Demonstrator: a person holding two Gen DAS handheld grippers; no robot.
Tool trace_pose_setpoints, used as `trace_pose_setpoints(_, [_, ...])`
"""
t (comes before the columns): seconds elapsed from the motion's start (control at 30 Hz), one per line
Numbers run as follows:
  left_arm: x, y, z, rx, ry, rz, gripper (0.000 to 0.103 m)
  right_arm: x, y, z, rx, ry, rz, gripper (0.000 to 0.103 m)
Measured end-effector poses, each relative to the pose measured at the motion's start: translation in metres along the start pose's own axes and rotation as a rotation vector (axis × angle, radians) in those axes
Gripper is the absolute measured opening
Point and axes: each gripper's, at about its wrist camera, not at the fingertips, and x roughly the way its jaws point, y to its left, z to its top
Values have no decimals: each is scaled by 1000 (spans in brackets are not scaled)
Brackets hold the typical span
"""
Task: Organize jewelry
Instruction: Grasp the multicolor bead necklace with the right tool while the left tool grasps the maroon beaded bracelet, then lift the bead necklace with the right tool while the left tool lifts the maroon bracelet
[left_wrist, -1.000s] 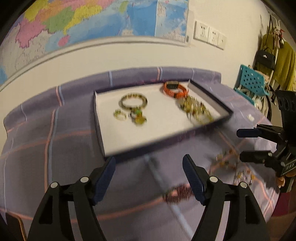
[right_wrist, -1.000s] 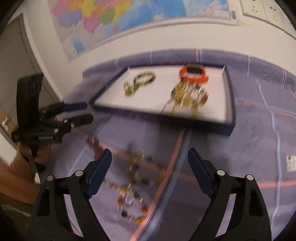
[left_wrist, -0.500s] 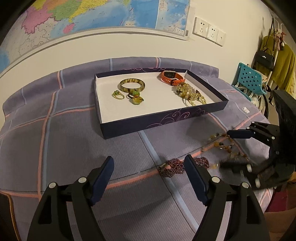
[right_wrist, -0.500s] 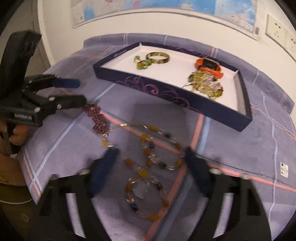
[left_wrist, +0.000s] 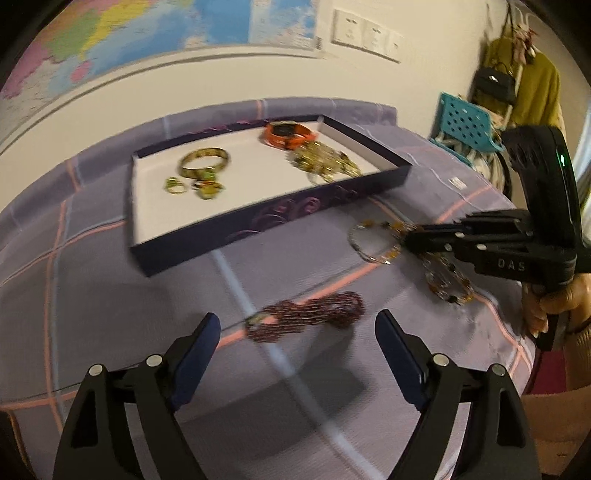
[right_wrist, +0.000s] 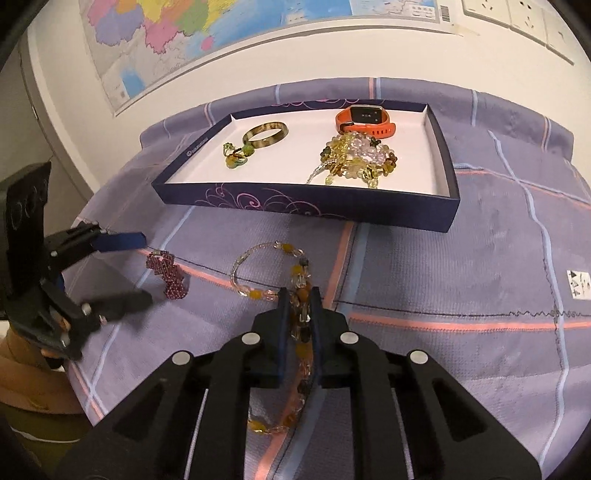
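Two bead strings are lying on the table: the right tool (right_wrist: 298, 295) is pinching the floppy amber necklace (right_wrist: 273, 273) mid-strand, and the left tool (left_wrist: 297, 332) is opening over the soft red bracelet (left_wrist: 306, 319).

Amber bead necklace (right_wrist: 291, 280) on cloth, maroon beaded bracelet (right_wrist: 170, 275) beside

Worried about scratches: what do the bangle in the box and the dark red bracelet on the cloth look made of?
Bangle: glossy, mottled brown-and-cream, probably resin or stone; it can't be settled. Dark red bracelet: many tiny woven beads, likely glass, with a faint sparkle.
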Motion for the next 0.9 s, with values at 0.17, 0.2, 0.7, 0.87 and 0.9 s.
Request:
trace_pose_setpoints(0.17, [13, -11, 6, 34, 32, 25, 76, 0, 1, -2, 10, -7, 5, 13])
trace_pose_setpoints(0.2, [14, -11, 6, 35, 30, 38, 68, 0, 2, -1, 6, -8, 1, 13])
trace_pose_setpoints(0.7, [3, 9, 6, -75, -8, 19, 3, -9, -2, 3, 56, -57, 81, 10])
trace_pose_setpoints(0.87, [-4, 15, 5, -107, -22, -11, 3, -23, -4, 11, 84, -101, 138, 10])
trace_pose_setpoints(0.9, [-5, 15, 5, -106, -26, -13, 3, -26, -4, 12, 88, -111, 144, 10])
